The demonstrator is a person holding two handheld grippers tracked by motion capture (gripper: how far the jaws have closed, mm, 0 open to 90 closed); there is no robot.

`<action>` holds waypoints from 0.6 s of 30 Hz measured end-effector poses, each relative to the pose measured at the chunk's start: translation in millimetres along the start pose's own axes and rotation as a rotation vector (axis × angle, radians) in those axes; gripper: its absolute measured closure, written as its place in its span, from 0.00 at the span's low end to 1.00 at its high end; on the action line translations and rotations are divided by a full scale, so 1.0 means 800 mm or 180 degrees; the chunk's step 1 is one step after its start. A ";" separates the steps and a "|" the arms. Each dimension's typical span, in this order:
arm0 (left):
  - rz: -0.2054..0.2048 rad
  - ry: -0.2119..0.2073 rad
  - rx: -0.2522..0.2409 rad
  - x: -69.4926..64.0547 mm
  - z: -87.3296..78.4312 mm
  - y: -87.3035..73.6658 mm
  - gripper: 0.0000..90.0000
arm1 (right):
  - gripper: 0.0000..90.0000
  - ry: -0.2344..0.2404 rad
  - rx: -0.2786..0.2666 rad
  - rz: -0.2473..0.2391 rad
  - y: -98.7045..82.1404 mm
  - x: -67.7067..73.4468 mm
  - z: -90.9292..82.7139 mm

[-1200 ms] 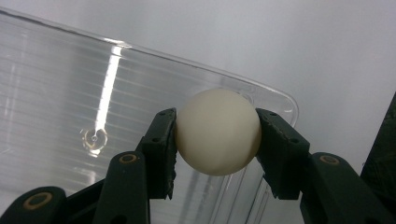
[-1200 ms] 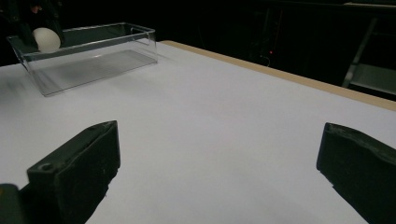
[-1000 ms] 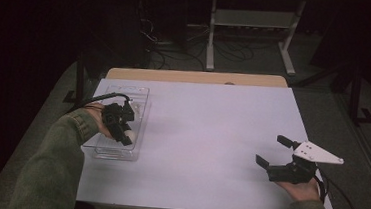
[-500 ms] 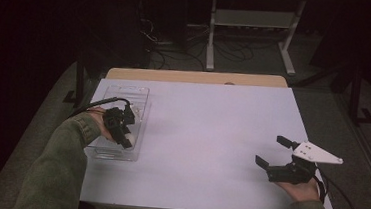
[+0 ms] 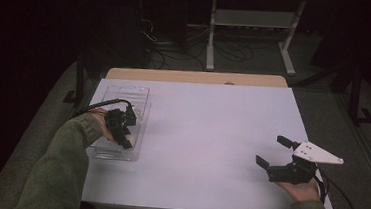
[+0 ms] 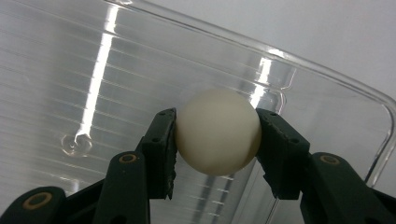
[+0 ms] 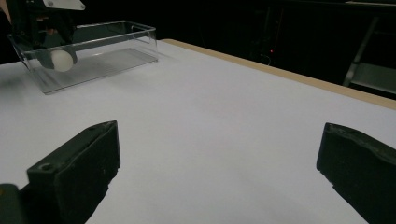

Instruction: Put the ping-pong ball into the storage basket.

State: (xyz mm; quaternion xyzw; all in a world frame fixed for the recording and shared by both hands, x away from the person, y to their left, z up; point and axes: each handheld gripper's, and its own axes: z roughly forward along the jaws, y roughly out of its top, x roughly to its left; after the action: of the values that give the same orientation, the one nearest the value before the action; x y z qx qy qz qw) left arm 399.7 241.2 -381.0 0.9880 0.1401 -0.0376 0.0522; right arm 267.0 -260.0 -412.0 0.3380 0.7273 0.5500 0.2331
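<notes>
One white ball (image 6: 218,131) sits pinched in your left claw (image 5: 121,130), which has sunk deeper into the clear plastic bin (image 5: 141,98) since a second ago, so the drop looks close. Nothing else shows inside that bin. Your right claw (image 5: 276,153) waits open on the table (image 5: 212,116).

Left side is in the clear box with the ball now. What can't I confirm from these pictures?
- Whether the ball touches the box floor: the left gripper view looks through clear plastic, contact hidden under the ball.
- The ball in the high view: covered by the left gripper and hand.
- The box's near end, right gripper view: cut off at the picture's left edge.
- The right gripper jaw tips, its own view: cropped at the bottom.
</notes>
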 end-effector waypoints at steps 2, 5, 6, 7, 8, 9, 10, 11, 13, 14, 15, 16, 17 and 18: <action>0.0002 0.0000 0.0040 0.001 0.001 0.000 0.56 | 0.00 0.0000 -0.0004 -0.0003 0.000 0.000 0.000; -0.0040 -0.0028 0.0049 0.001 0.001 -0.001 0.56 | 0.00 0.0000 -0.0004 -0.0015 0.000 0.000 0.000; -0.0061 -0.0060 0.0036 0.002 0.000 -0.001 0.56 | 0.00 0.0000 -0.0004 -0.0016 0.000 0.000 0.000; -0.0065 -0.0061 0.0030 0.002 0.000 -0.001 0.56 | 0.00 0.0000 -0.0006 -0.0014 0.000 0.001 0.000; -0.0059 -0.0048 0.0026 0.003 -0.002 -0.001 0.55 | 0.00 -0.0002 -0.0006 -0.0011 0.000 0.001 0.000; -0.0066 -0.0049 0.0010 0.003 -0.003 -0.002 0.54 | 0.00 -0.0004 -0.0003 -0.0006 0.000 0.000 0.000; -0.0080 -0.0043 -0.0001 0.003 -0.003 -0.002 0.52 | 0.00 -0.0002 0.0001 0.0000 0.000 0.000 0.000; -0.0094 -0.0046 -0.0008 0.004 -0.004 -0.003 0.50 | 0.00 -0.0003 0.0003 -0.0002 0.000 0.000 0.000; -0.0105 -0.0035 -0.0019 0.004 -0.004 -0.003 0.46 | 0.00 0.0000 0.0005 -0.0011 0.000 0.000 0.001; -0.0118 -0.0029 -0.0022 0.005 -0.005 -0.004 0.44 | 0.00 0.0002 0.0002 -0.0016 0.000 0.000 0.001; -0.0136 -0.0007 -0.0024 0.005 -0.006 -0.004 0.41 | 0.00 0.0001 0.0005 -0.0012 0.000 0.000 0.001; -0.0160 0.0027 -0.0043 0.006 -0.007 -0.004 0.39 | 0.00 0.0001 0.0008 -0.0009 0.000 0.001 0.001; -0.0158 0.0061 -0.0065 0.006 -0.008 -0.005 0.37 | 0.00 0.0000 0.0007 -0.0007 0.000 0.001 0.001; -0.0176 0.0073 -0.0085 0.006 -0.009 -0.005 0.32 | 0.00 0.0000 0.0009 -0.0008 0.000 0.001 0.001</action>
State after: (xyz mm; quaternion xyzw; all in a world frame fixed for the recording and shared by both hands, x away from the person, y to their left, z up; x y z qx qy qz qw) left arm 403.4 246.9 -375.0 0.9834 0.1685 -0.0258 0.0628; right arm 267.0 -259.3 -412.3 0.3375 0.7284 0.5487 0.2333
